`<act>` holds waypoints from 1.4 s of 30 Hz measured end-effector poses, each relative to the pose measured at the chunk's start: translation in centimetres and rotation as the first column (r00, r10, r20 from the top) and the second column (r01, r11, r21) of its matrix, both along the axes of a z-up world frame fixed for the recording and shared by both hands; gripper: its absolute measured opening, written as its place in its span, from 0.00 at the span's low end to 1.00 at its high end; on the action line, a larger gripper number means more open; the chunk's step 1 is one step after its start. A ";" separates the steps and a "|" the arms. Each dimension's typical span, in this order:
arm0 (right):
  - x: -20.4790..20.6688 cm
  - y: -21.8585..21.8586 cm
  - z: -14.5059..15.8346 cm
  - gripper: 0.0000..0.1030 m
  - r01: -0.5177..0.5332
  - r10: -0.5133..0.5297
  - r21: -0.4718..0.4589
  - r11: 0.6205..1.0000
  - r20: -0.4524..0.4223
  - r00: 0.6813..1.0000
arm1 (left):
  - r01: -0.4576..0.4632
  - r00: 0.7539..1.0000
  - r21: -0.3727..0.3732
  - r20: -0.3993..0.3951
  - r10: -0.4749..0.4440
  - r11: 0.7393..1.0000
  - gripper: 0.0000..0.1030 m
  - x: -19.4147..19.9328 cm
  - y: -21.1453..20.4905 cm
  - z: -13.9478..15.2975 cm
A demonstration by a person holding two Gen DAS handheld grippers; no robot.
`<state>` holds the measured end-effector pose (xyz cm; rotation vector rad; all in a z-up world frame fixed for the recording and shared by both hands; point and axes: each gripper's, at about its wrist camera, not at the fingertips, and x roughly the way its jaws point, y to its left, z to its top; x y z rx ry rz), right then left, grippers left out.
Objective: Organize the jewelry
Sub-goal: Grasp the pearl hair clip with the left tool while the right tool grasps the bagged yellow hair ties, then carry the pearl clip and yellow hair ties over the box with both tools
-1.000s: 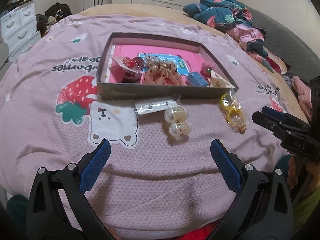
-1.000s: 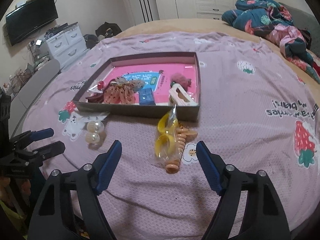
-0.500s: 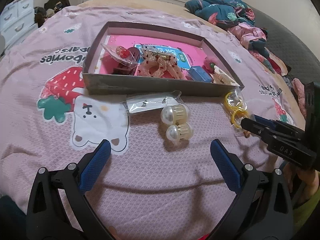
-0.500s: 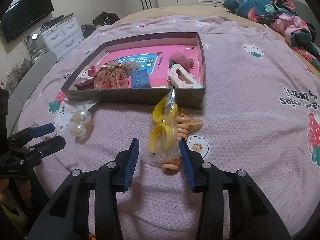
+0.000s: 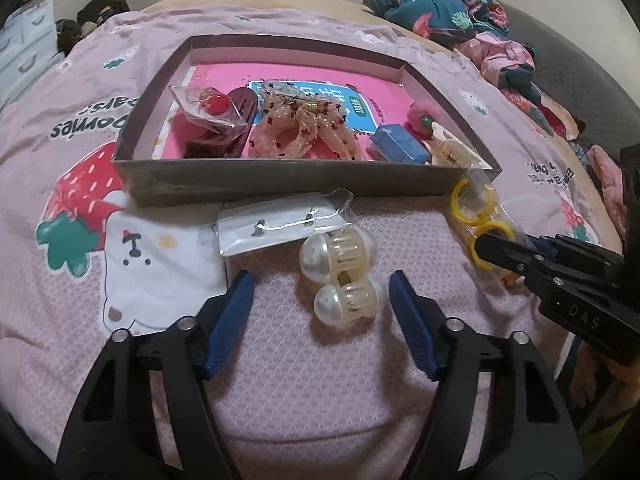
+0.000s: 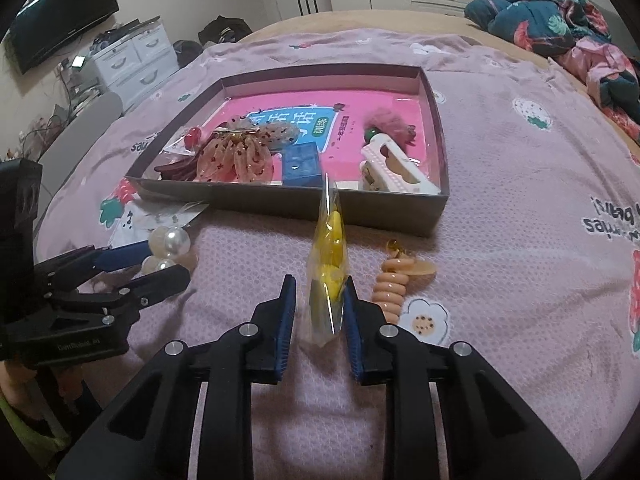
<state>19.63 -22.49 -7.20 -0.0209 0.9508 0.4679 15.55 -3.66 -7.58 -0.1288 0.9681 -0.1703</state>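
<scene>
A grey cardboard box (image 5: pixel 280 186) (image 6: pixel 280 205) with a pink floor lies on the pink bedspread and holds several hair pieces. Just in front of it lie two pearl clips (image 5: pixel 340 276) (image 6: pixel 168 240). My left gripper (image 5: pixel 319 284) (image 6: pixel 160 266) straddles them with its jaws closing; a gap still shows on both sides. My right gripper (image 6: pixel 319 282) (image 5: pixel 492 246) is shut on a clear bag of yellow rings (image 6: pixel 328 256) (image 5: pixel 474 204), which stands pinched upright between the blue pads. A peach spiral hair tie (image 6: pixel 394 284) lies just right of it.
A clear packet of small earrings (image 5: pixel 280 224) lies against the box's front wall. Inside the box are a pink spotted claw clip (image 5: pixel 304 136), a blue case (image 5: pixel 398 148) and a white clip (image 6: pixel 392 174). Bundled clothes (image 5: pixel 448 12) sit at the far right; white drawers (image 6: pixel 132 56) stand far left.
Both grippers came down and forward. The right one closed from wide open onto the yellow-ring bag, which now stands on edge. The left jaws narrowed around the pearl clips.
</scene>
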 end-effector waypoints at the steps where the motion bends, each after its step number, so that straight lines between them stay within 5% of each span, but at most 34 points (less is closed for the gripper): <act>1: 0.2 -0.1 -0.1 0.16 0.004 -0.004 0.005 1.000 -0.006 1.000 | 0.002 1.000 0.004 0.001 -0.002 1.000 0.52 0.1 -0.1 -0.1; 4: 0.6 -0.8 -0.4 0.15 0.023 -0.021 0.058 0.998 -0.034 0.999 | 0.010 1.000 -0.005 0.000 -0.010 1.000 0.46 0.3 -0.1 -0.1; 6: 0.6 -1.1 -0.4 0.15 0.031 -0.028 0.082 0.996 -0.041 0.999 | 0.026 1.000 -0.017 -0.002 -0.026 1.000 0.32 0.3 -0.3 -0.1; 24: -2.5 -1.1 1.4 0.15 -0.006 0.005 0.113 0.994 0.007 1.000 | 0.058 0.998 -0.047 -0.016 -0.059 0.997 0.28 -3.1 1.0 1.1; 42: -5.6 1.5 5.6 0.15 -0.099 0.087 0.114 0.989 0.108 0.990 | -0.027 0.994 -0.051 0.102 0.032 0.998 0.28 -5.2 4.3 6.3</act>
